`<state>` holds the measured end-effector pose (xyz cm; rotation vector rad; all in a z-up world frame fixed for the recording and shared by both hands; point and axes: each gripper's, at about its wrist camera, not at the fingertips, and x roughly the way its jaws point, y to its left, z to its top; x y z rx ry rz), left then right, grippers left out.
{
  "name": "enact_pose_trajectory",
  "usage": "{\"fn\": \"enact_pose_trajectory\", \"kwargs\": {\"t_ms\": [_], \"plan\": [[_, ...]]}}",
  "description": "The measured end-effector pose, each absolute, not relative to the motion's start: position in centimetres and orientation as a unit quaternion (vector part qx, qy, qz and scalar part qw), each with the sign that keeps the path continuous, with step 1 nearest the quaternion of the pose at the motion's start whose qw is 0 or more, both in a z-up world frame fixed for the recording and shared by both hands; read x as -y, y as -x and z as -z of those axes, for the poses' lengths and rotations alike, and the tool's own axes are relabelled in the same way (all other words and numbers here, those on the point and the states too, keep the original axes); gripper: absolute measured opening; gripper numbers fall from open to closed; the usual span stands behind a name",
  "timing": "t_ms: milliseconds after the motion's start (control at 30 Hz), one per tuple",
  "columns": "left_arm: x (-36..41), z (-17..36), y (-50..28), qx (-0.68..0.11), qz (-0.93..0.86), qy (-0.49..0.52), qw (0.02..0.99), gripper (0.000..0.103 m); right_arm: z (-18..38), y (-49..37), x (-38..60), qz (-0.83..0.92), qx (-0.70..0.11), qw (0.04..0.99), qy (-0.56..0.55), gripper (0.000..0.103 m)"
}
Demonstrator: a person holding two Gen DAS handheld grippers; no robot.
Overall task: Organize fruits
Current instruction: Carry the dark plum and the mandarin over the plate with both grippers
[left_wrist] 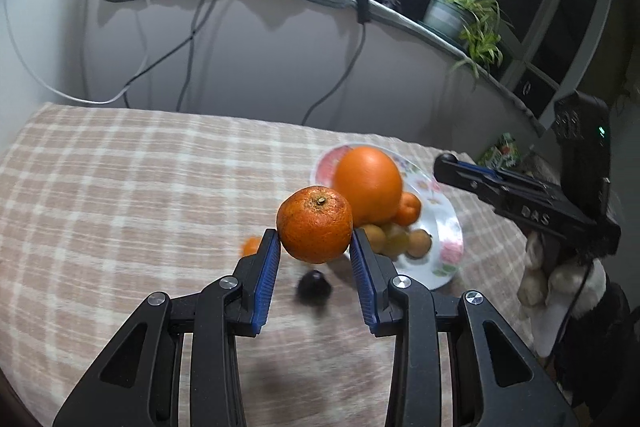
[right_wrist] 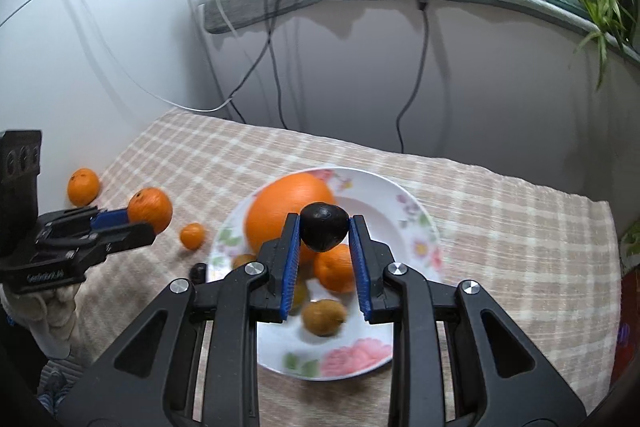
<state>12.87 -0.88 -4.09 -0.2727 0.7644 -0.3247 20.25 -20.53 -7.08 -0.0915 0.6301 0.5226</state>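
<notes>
My left gripper [left_wrist: 314, 239] is shut on a rough-skinned mandarin [left_wrist: 315, 225], held above the checked cloth just left of the floral plate [left_wrist: 450, 227]. The plate holds a large orange [left_wrist: 368, 185], a small mandarin [left_wrist: 408, 207] and several brownish fruits [left_wrist: 418, 243]. My right gripper [right_wrist: 324, 227] is shut on a small dark fruit [right_wrist: 323, 227] and hovers over the plate [right_wrist: 404, 197], in front of the large orange [right_wrist: 288, 211]. In the right wrist view the left gripper [right_wrist: 146, 219] with its mandarin [right_wrist: 150, 209] is at the left. A second dark fruit [left_wrist: 314, 287] lies on the cloth beside the plate.
On the cloth left of the plate lie a loose orange [right_wrist: 83, 187] and a tiny mandarin [right_wrist: 192, 235]. Cables [right_wrist: 276, 75] hang down the back wall. A potted plant [left_wrist: 460, 7] stands on the sill. A gloved hand [left_wrist: 560, 275] grips the right tool.
</notes>
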Motion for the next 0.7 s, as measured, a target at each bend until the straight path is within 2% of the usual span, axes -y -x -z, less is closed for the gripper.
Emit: {"fn": "enact_pose_trajectory", "kwargs": {"t_ms": [700], "plan": [[10.2,4.3,-13.2,-0.392,0.218,0.063,0.891,0.034,9.6,-24.8,23.9,-0.232,-0.337,0.912,0.014,0.025]]}}
